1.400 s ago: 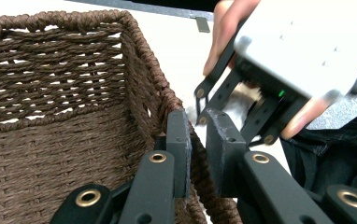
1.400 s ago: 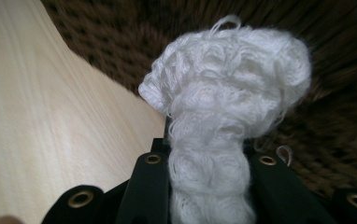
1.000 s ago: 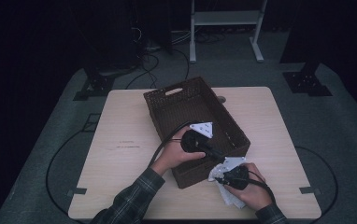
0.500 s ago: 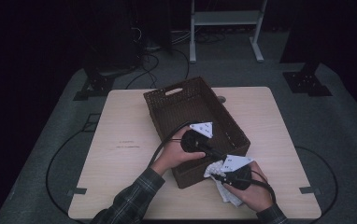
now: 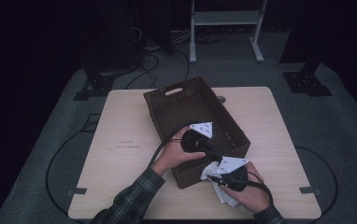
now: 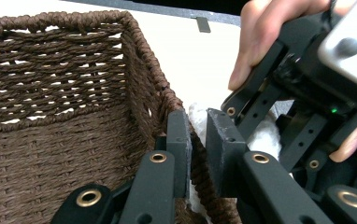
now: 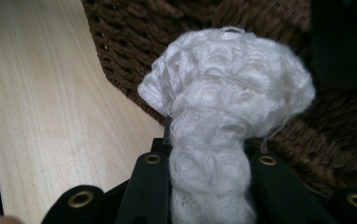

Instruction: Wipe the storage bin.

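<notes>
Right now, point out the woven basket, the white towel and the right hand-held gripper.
woven basket (image 5: pixel 176 91), high view, on its far rim by the handle slot.
white towel (image 7: pixel 223 88), right gripper view, on its bunched top.
right hand-held gripper (image 7: pixel 207 154), right gripper view, between the jaws clamping the towel.

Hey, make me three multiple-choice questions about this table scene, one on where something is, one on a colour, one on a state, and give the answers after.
1. Where is the white cloth?
A. deep inside the basket
B. at the basket's near corner, outside its wall
C. on the floor

2. What colour is the basket?
A. dark brown
B. red
C. pale yellow

3. What is the left gripper doing?
A. lying flat on the table
B. holding a cup
C. clamped on the basket's rim

Answers:
1 B, the high view shows the cloth beside the near wall, in the right gripper.
2 A, the woven walls are dark brown in every view.
3 C, its jaws sit one on each side of the rim at the corner.
</notes>
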The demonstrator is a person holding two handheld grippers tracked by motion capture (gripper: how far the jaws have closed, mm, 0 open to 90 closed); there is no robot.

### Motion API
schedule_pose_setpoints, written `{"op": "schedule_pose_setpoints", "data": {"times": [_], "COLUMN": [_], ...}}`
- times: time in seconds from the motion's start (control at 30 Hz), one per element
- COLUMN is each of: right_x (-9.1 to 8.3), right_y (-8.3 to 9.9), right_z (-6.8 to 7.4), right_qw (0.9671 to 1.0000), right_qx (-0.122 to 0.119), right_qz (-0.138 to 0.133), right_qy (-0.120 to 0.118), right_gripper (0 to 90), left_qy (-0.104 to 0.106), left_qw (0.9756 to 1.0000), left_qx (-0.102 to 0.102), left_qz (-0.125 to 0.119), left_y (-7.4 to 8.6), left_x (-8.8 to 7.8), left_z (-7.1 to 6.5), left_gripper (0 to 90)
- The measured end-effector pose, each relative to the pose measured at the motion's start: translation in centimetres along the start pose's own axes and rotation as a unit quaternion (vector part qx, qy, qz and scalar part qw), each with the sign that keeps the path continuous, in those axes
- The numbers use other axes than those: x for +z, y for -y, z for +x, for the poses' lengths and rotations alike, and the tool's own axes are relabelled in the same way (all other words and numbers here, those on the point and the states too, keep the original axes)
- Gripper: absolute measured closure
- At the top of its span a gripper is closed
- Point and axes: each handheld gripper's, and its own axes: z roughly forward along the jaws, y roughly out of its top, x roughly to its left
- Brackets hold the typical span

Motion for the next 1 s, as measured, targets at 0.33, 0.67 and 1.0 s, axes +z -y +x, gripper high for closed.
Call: {"op": "schedule_pose_setpoints", "data": {"times": [0.33, 0.67, 1.0], "right_x": [2.2, 2.7, 1.1], "right_y": [1.2, 1.1, -0.5], "right_z": [0.1, 0.3, 0.7], "right_qw": [0.9985, 0.9973, 0.9995], "right_qx": [-0.002, -0.013, -0.014], "right_qz": [0.055, 0.071, 0.02], "right_qy": [-0.004, -0.009, -0.022], "right_gripper": [75.8, 75.8, 76.0], "left_qy": [0.0, 0.0, -0.001], "left_qw": [1.0, 1.0, 1.0], "left_qx": [0.0, 0.0, 0.001], "left_qz": [-0.001, -0.001, -0.002], "left_y": [0.0, 0.0, 0.0], "left_x": [0.0, 0.0, 0.0], "left_z": [0.0, 0.0, 0.0], "left_gripper": [78.9, 78.9, 79.0]}}
